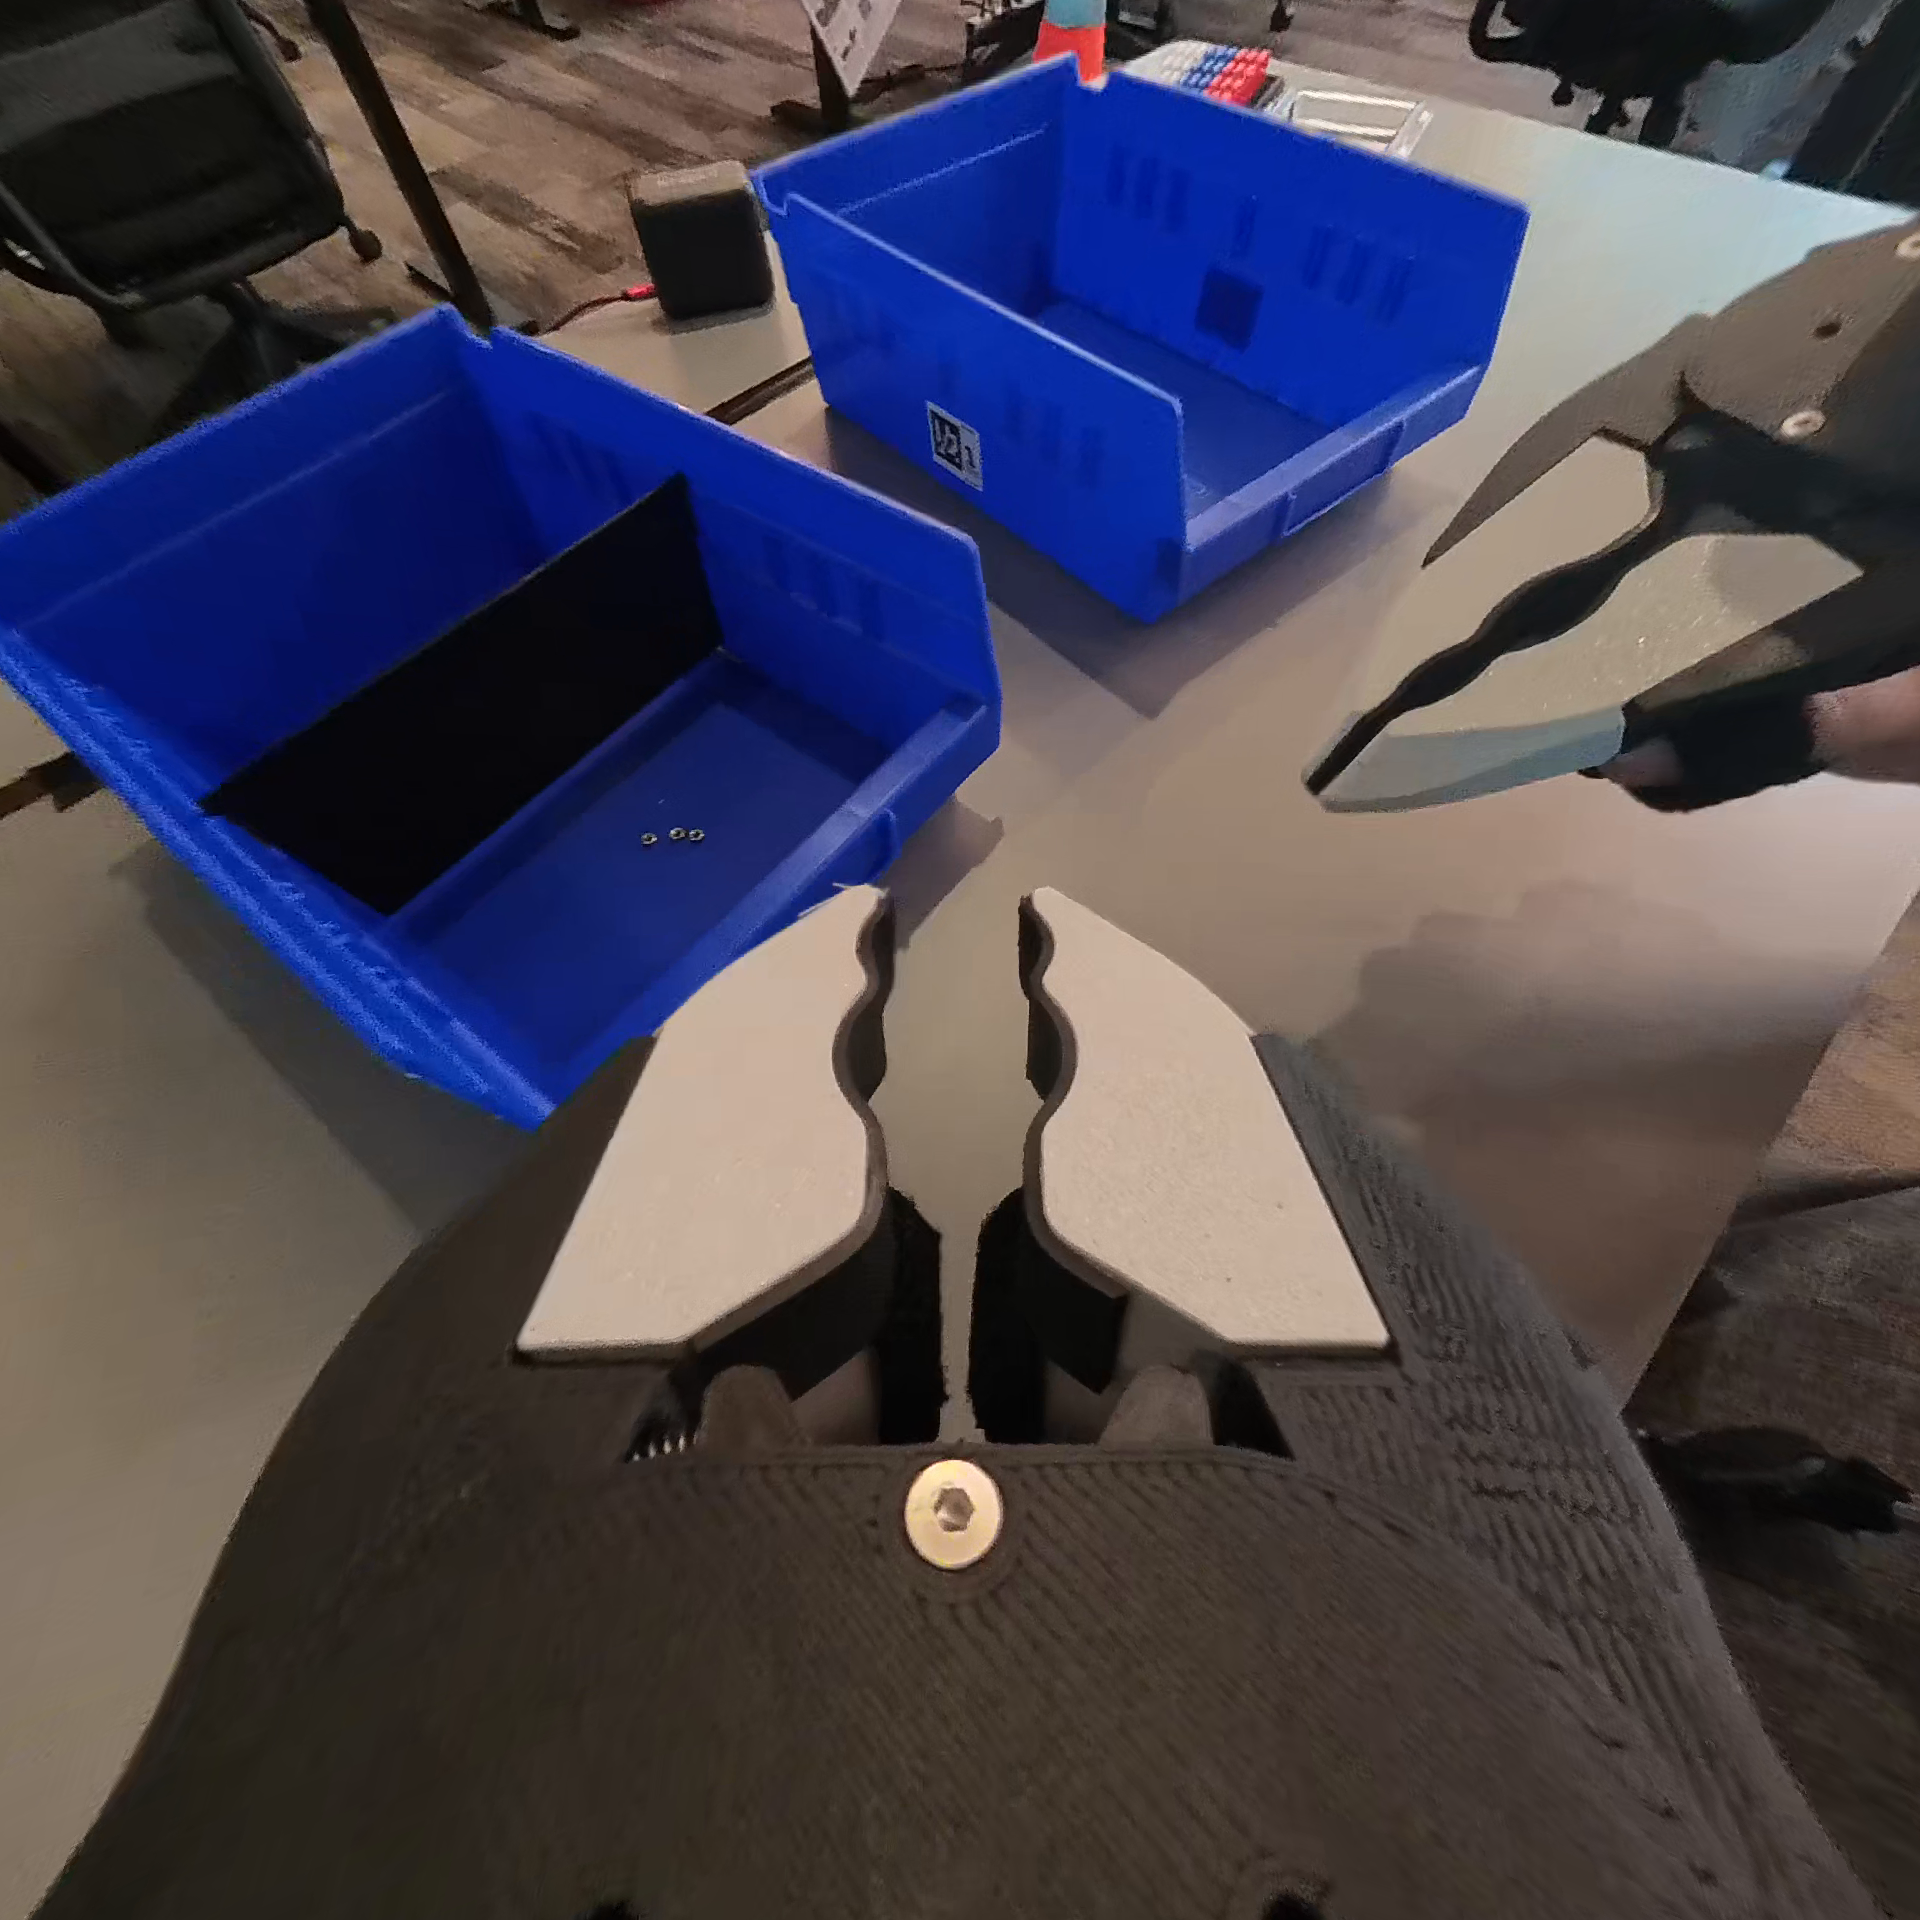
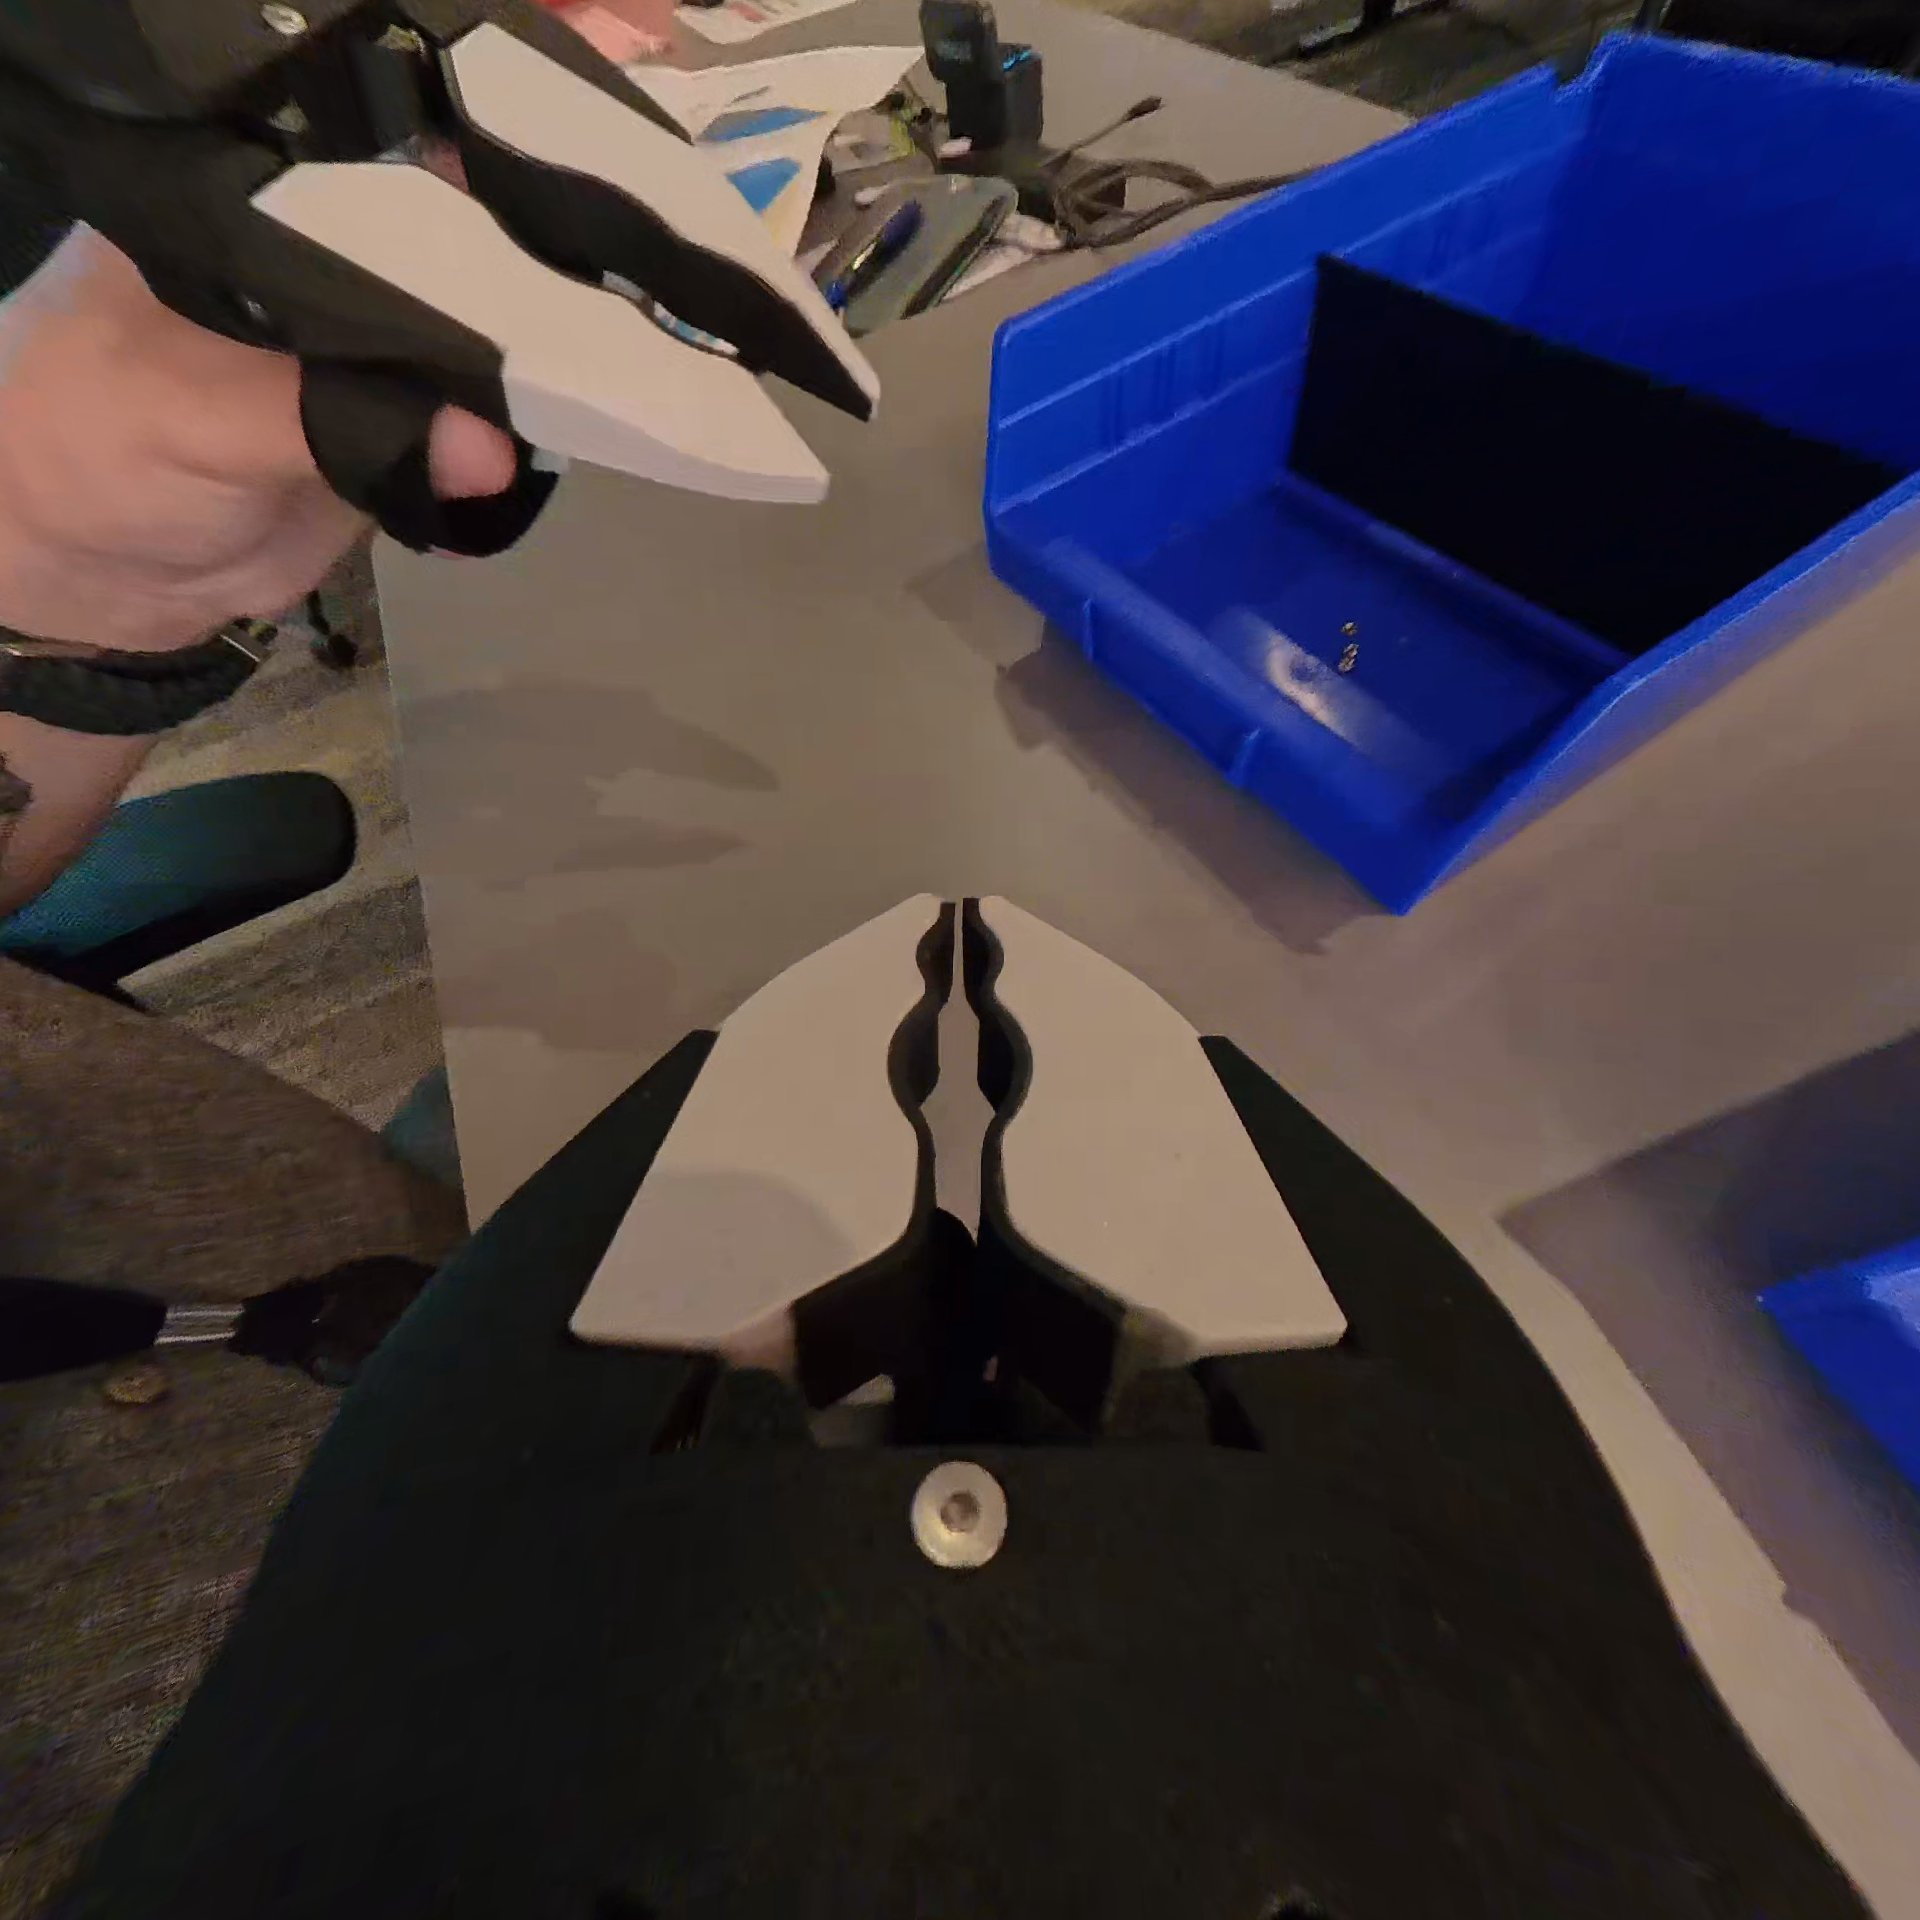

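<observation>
Your left tongs [image 1: 956, 914] hang a little apart and hold nothing over the bench [image 1: 1195, 790] beside the near bin [image 1: 914, 665] with three tiny nuts [image 1: 673, 835], while your right tongs [image 2: 958, 906] are almost closed, empty too.

A blue bin [image 1: 260, 582] holding three small nuts [image 1: 673, 835] is sitting left of the left gripper [image 1: 956, 914]. Another bin [image 1: 987, 343] is standing farther ahead.

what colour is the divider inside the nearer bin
Black, inside the blue bin; the divider shows best in the left wrist view.
</observation>
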`<state>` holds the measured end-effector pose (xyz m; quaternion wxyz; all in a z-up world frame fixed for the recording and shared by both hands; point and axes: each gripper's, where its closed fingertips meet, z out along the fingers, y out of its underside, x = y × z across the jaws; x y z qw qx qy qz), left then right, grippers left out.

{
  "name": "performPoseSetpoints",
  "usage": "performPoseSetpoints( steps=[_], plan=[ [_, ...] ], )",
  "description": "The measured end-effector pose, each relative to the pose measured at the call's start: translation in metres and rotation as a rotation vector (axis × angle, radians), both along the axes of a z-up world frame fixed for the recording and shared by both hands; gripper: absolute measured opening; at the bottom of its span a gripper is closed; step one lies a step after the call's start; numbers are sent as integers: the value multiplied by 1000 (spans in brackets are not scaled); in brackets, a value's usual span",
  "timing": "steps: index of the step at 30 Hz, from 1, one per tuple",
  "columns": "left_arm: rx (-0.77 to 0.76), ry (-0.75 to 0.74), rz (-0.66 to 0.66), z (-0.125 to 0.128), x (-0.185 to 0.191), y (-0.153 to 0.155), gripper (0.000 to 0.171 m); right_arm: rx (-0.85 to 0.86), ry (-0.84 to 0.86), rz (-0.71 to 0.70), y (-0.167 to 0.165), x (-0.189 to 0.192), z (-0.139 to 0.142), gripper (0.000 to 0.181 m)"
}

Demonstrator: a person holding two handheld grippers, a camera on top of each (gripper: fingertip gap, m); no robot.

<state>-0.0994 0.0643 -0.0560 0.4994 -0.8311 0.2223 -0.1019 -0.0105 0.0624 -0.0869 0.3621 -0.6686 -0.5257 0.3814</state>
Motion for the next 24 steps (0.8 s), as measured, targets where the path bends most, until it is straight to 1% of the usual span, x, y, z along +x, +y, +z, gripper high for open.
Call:
performPoseSetpoints(
  steps=[3, 6, 8, 9, 12, 14, 17, 19, 21, 24],
  plan=[
    [24, 84, 6, 17, -16, 5, 35, 30, 58, -12, 8, -4, 14, 3],
    [84, 207, -39, 48, -35, 27, 38, 69, 99, 15, 6, -10, 27, 2],
    [86, 269, -113, 67, -45, 55, 38, 89, 119, 31, 2, -13, 29, 1],
    [69, 297, -180, 72, -46, 70, 36, 99, 137, 31, 0, -14, 29, 1],
    [-9, 374, -411, 76, -46, 123, 32, 101, 172, 24, -2, -15, 23, 1],
    [-92, 454, -548, 66, -48, 159, 29, 94, 185, 3, 1, -15, 17, 0],
    [-215, 647, -675, 30, -55, 213, 25, 69, 186, -21, 8, -15, 6, 0],
    [-291, 730, -730, 0, -57, 242, 24, 59, 174, -44, 15, -15, -2, 0],
    [-346, 785, -769, -29, -59, 264, 24, 35, 173, -55, 20, -15, -7, 0],
    [-393, 848, -791, -61, -64, 290, 24, 15, 175, -64, 25, -14, -11, 0]
  ],
)
